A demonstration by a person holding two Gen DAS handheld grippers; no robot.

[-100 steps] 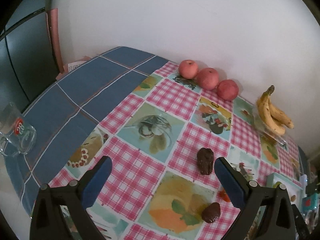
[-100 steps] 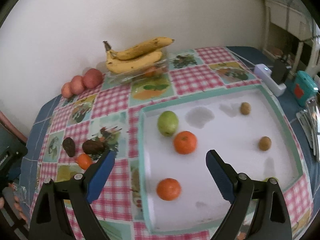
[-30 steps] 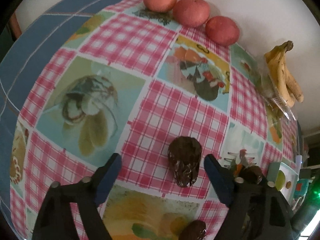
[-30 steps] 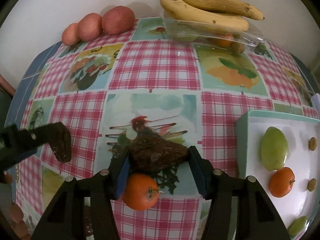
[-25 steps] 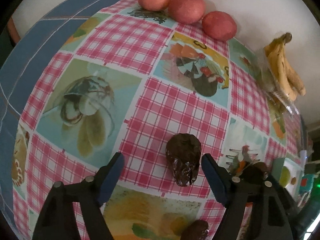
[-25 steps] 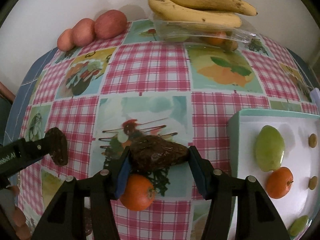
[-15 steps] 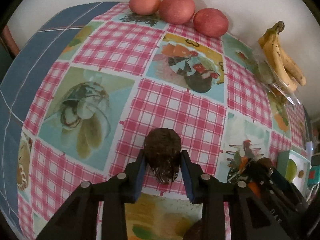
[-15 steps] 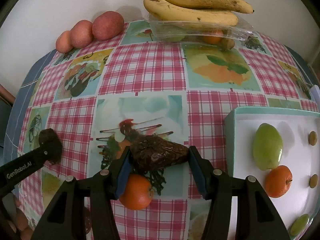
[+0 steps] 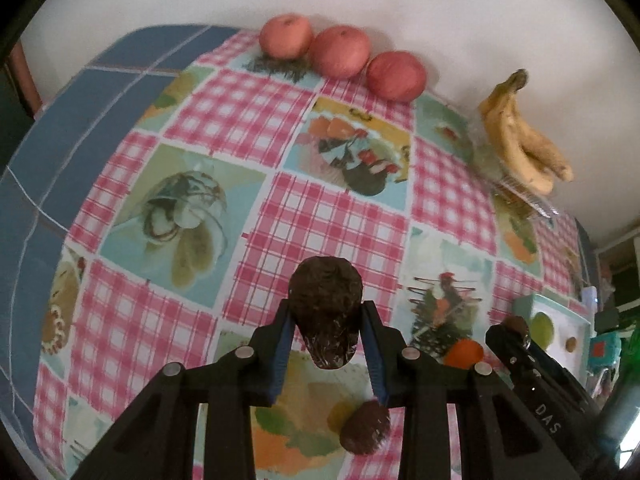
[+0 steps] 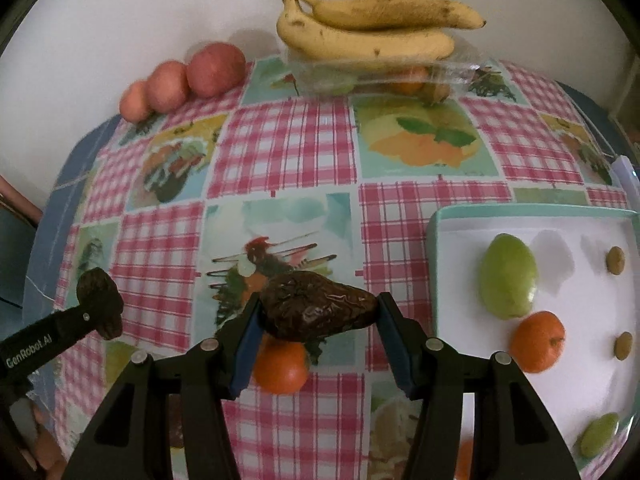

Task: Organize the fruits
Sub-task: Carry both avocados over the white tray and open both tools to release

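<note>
My left gripper [image 9: 326, 320] is shut on a dark wrinkled avocado [image 9: 326, 304] and holds it a little above the checked tablecloth. A second dark avocado [image 9: 366, 426] lies on the cloth below it. In the right wrist view my right gripper [image 10: 320, 316] is shut on another dark avocado [image 10: 320, 310], held crosswise over an orange [image 10: 280, 368] on the cloth. The left gripper's fingertips [image 10: 100, 312] with their avocado show at the left edge. To the right stands a white tray [image 10: 436, 240] with a teal rim, holding a green fruit [image 10: 508, 280], an orange [image 10: 538, 342] and small brown fruits [image 10: 615, 260].
Three red apples [image 9: 344, 58] line the wall at the back. Bananas [image 10: 368, 32] rest on a clear plastic box [image 10: 384, 74] with fruit inside. Blue cloth [image 9: 80, 120] covers the table's left end. A small green fruit [image 10: 599, 434] lies at the tray's near edge.
My left gripper has closed on the avocado and lifted it off the cloth. The right gripper kept its avocado and drew slightly back and up.
</note>
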